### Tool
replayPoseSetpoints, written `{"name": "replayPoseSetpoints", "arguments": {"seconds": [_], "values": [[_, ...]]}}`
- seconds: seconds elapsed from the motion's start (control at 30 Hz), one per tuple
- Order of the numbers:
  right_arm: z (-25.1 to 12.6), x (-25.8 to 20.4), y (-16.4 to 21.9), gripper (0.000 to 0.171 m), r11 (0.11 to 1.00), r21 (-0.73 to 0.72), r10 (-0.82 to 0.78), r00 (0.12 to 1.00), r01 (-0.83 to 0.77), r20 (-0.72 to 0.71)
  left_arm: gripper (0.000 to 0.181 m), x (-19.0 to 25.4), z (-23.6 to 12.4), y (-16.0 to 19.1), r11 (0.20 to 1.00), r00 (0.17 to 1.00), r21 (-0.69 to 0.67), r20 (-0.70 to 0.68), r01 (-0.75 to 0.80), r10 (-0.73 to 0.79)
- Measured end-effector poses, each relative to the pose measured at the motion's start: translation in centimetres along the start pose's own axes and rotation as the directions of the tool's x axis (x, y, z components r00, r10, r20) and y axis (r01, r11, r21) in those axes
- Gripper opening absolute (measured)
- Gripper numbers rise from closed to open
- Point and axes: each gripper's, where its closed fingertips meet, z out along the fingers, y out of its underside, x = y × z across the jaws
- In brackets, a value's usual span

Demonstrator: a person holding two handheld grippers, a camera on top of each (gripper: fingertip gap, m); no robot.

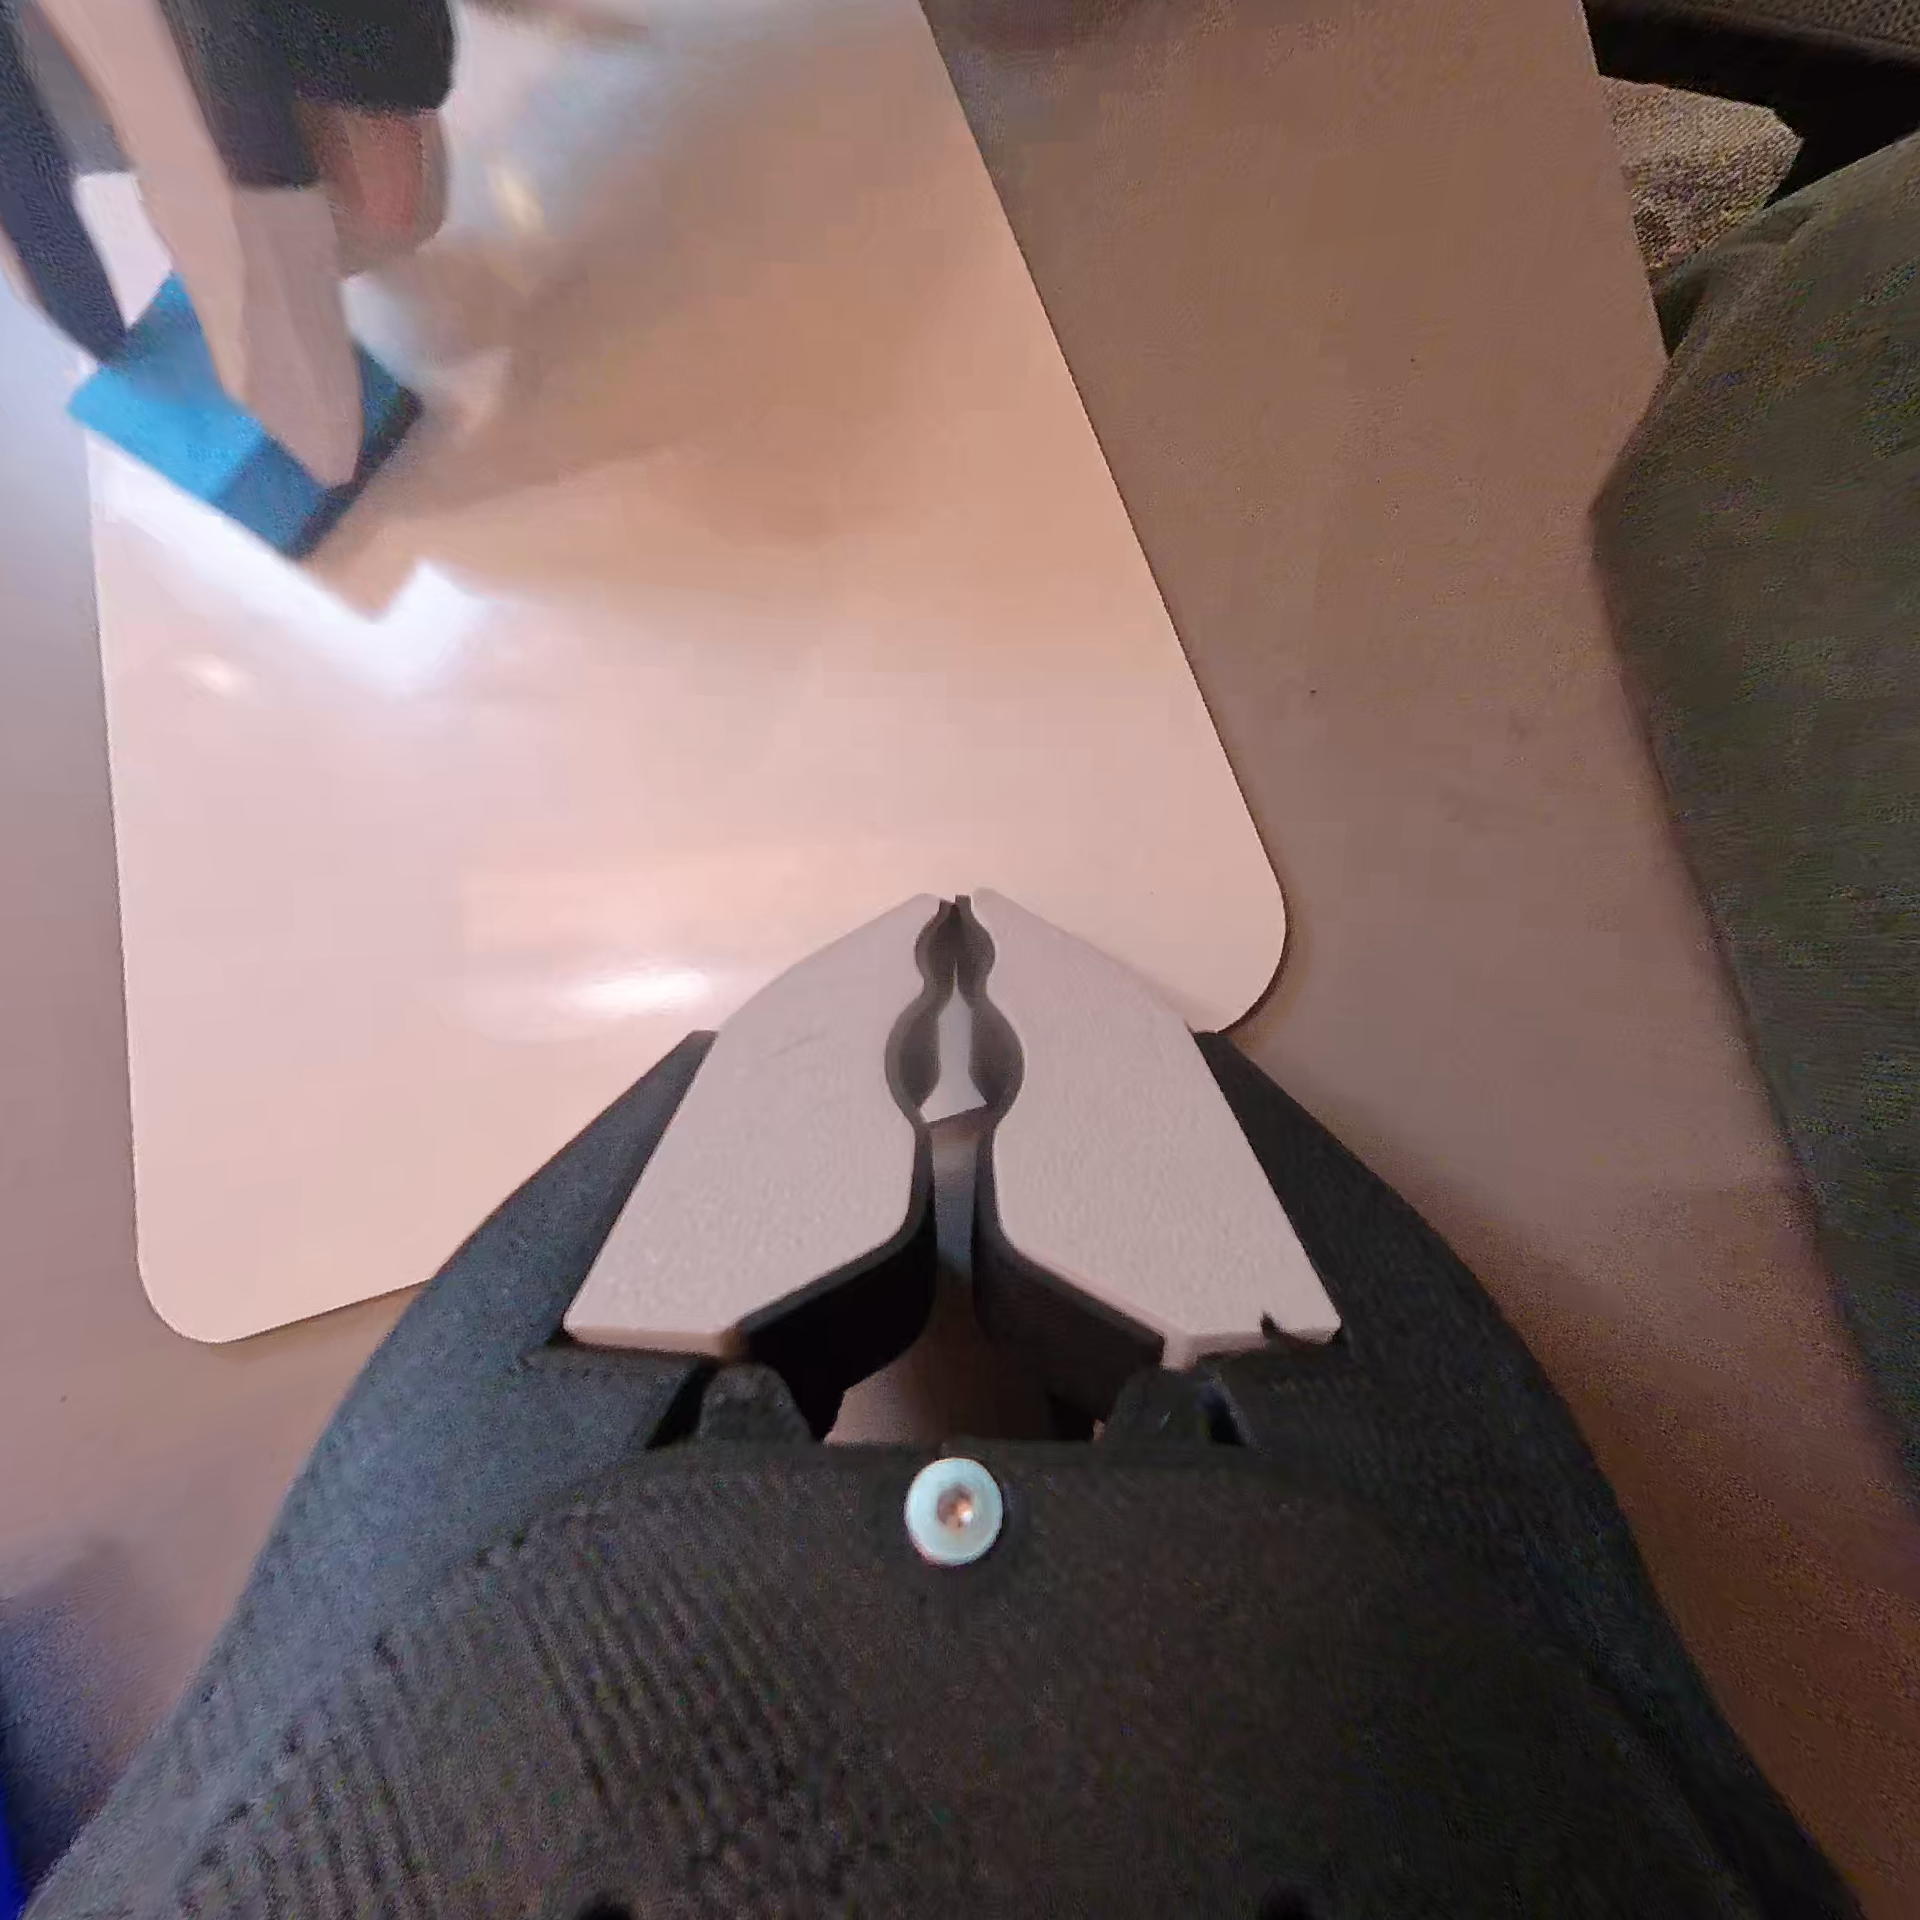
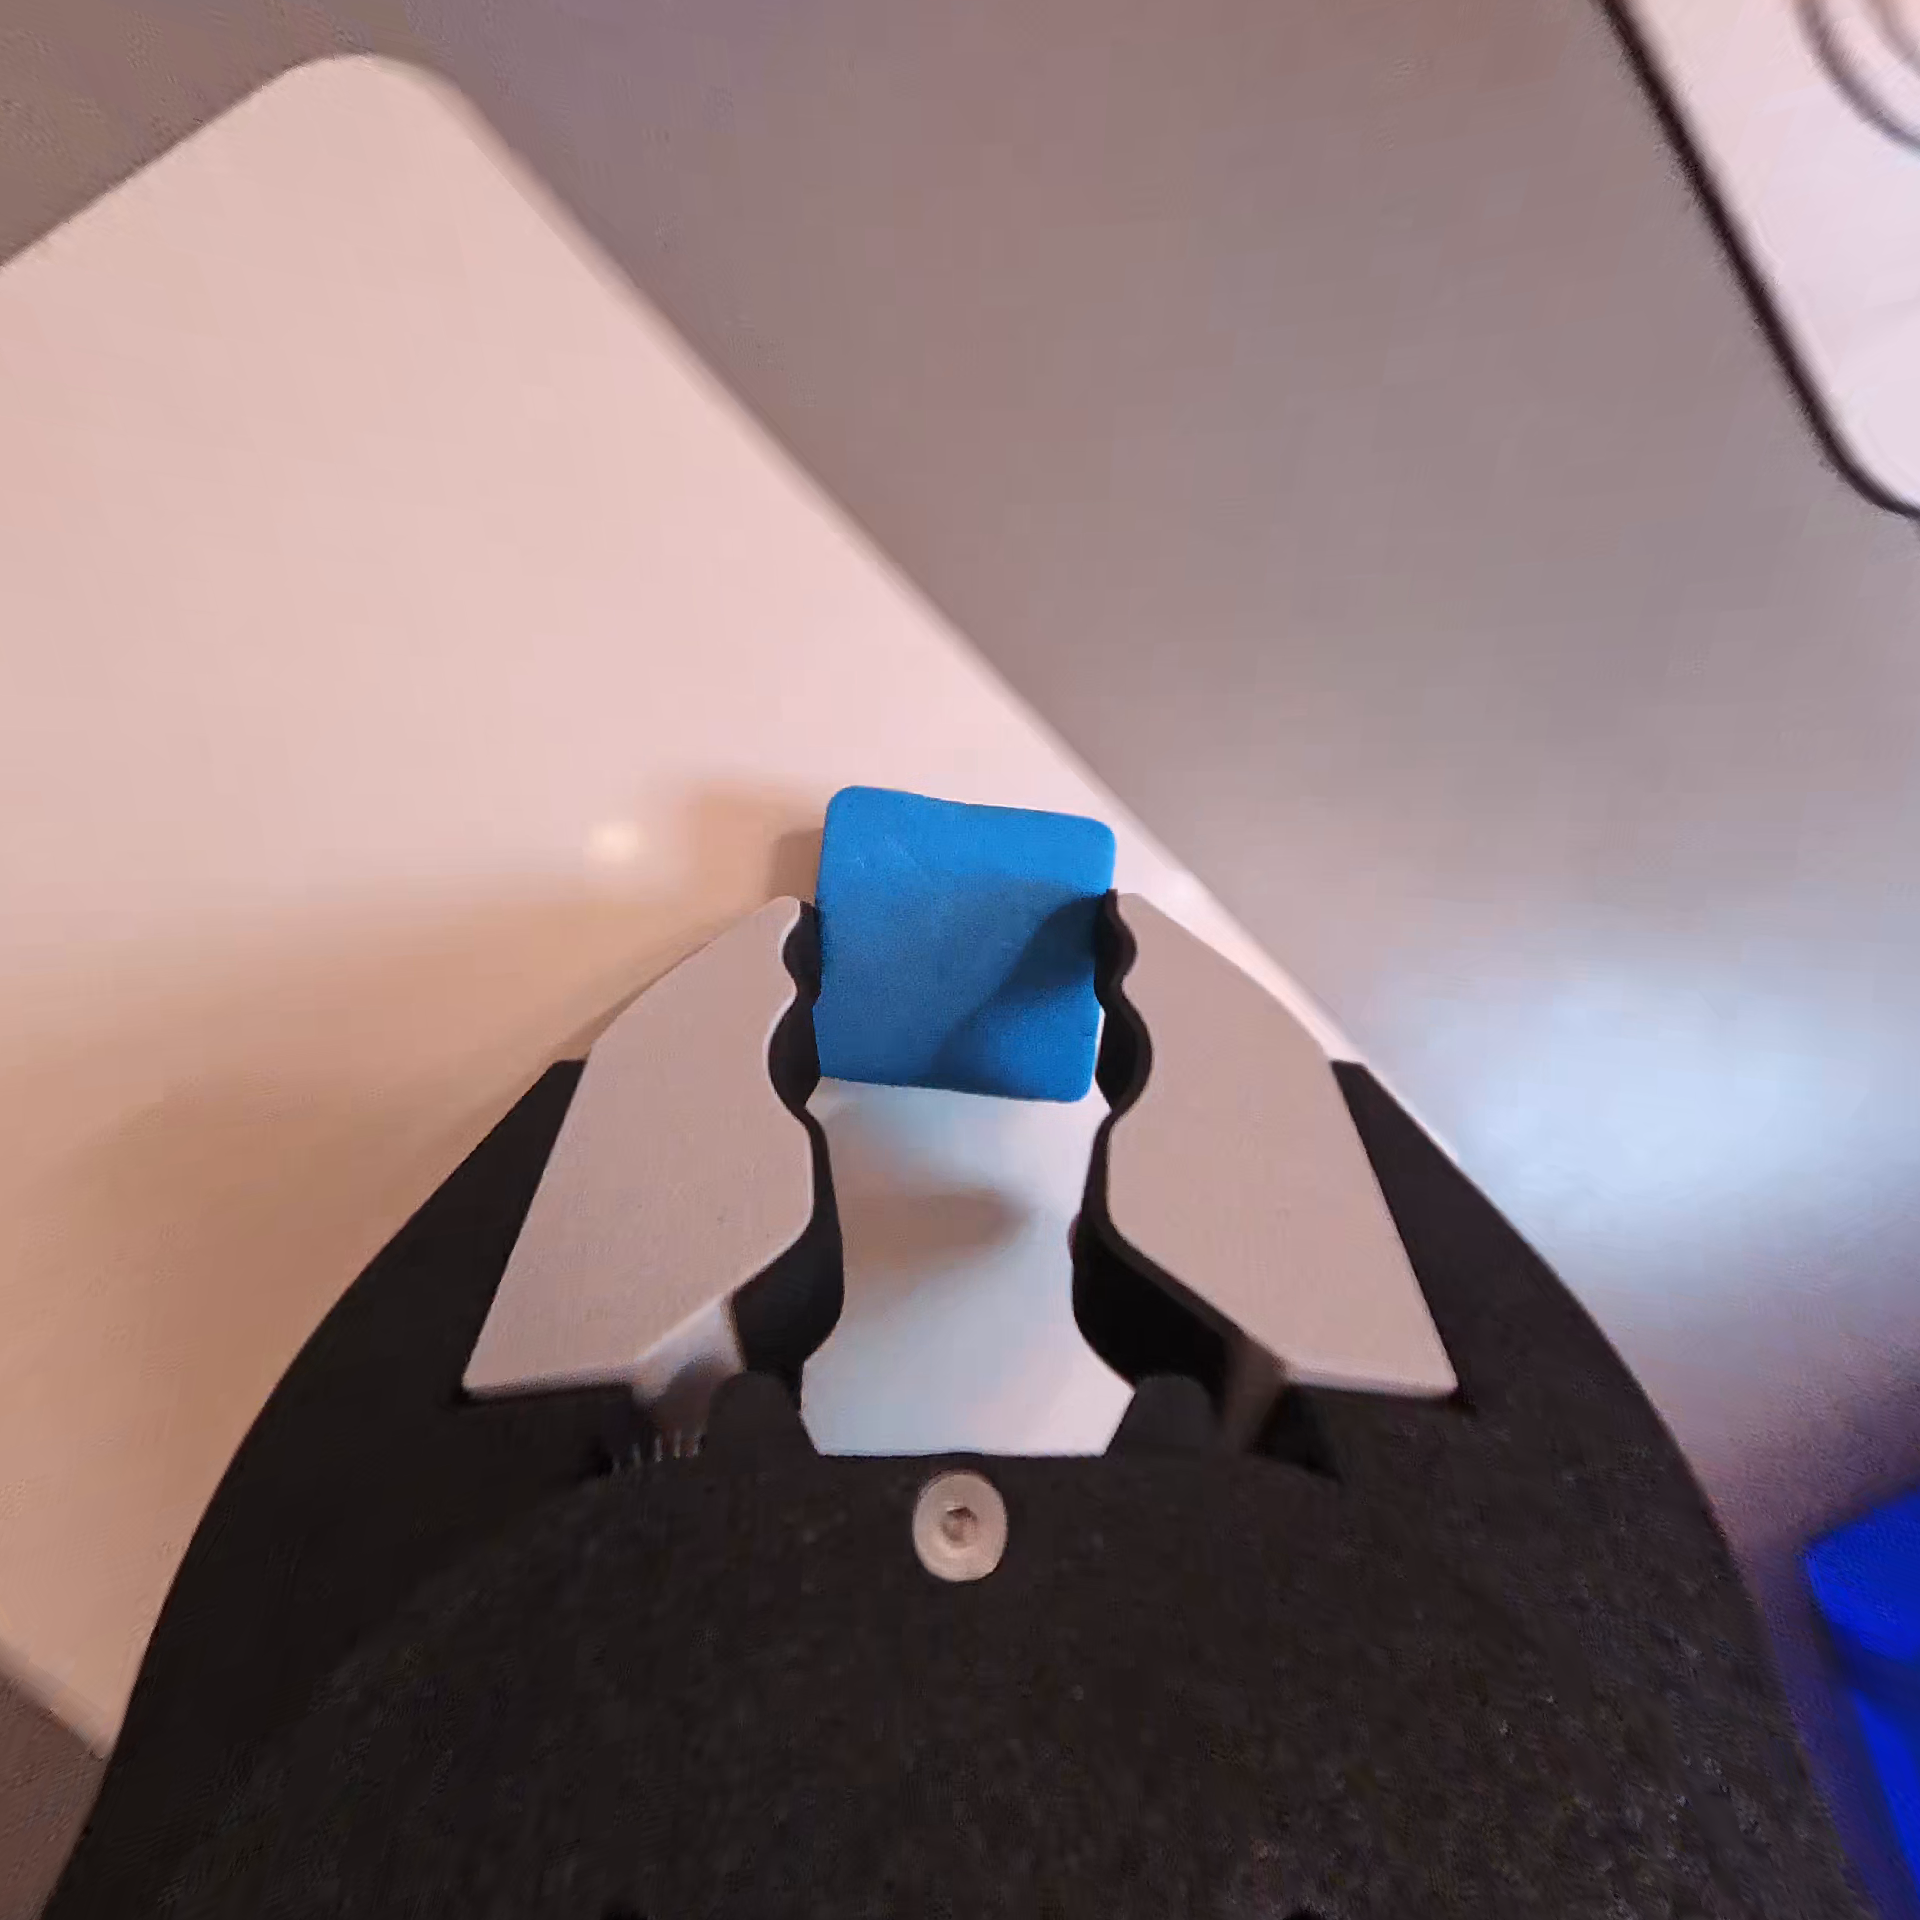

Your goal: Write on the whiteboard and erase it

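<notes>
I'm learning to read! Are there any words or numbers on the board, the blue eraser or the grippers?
None can be read. The whiteboard looks blank, the blue eraser is plain, and the left gripper and right gripper carry no lettering.
</notes>
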Motion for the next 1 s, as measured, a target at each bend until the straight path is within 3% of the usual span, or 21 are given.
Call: {"name": "replayPoseSetpoints", "arguments": {"seconds": [0.17,0.27,0.47,0.63,0.77,0.87,0.9,1.0], "values": [[0.8,13.5,1.9,0.052,0.935,0.049,0.354,0.915,-0.351,-0.194,0.0,0.3,0.0,-0.1,1.0,1.0,0.0,-0.002,-0.004,0.004],[-0.1,18.2,3.7,0.052,0.869,0.101,0.489,0.812,-0.484,-0.32,0.0,0.3,-0.1,-0.1,1.0,1.0,0.001,-0.004,0.0,0.0],[0.1,18.6,4.5,0.053,0.862,0.089,0.496,0.796,-0.498,-0.347,0.0,0.3,-0.1,-0.1,1.0,1.0,0.003,-0.011,0.01,-0.01],[-1.5,17.7,2.8,0.053,0.889,0.181,0.459,0.82,-0.422,-0.342,0.0,0.4,-0.1,-0.1,1.0,1.0,0.004,-0.012,0.012,-0.012],[-0.5,17.5,3.6,0.06,0.883,0.114,0.467,0.822,-0.456,-0.327,0.0,0.4,-0.1,-0.1,1.0,1.0,0.005,-0.019,0.016,-0.016],[-0.4,18.0,3.6,0.036,0.889,0.111,0.454,0.823,-0.444,-0.342,0.0,0.5,-0.2,-0.1,1.0,1.0,0.005,-0.017,0.017,-0.017],[-0.9,18.0,3.0,0.017,0.886,0.146,0.463,0.824,-0.44,-0.328,0.0,0.4,-0.2,-0.1,1.0,1.0,0.005,-0.016,0.022,-0.022],[-4.2,18.6,1.3,0.011,0.88,0.266,0.468,0.813,-0.393,-0.347,0.0,0.4,-0.2,-0.1,1.0,0.999,0.006,-0.014,0.03,-0.029]]}}
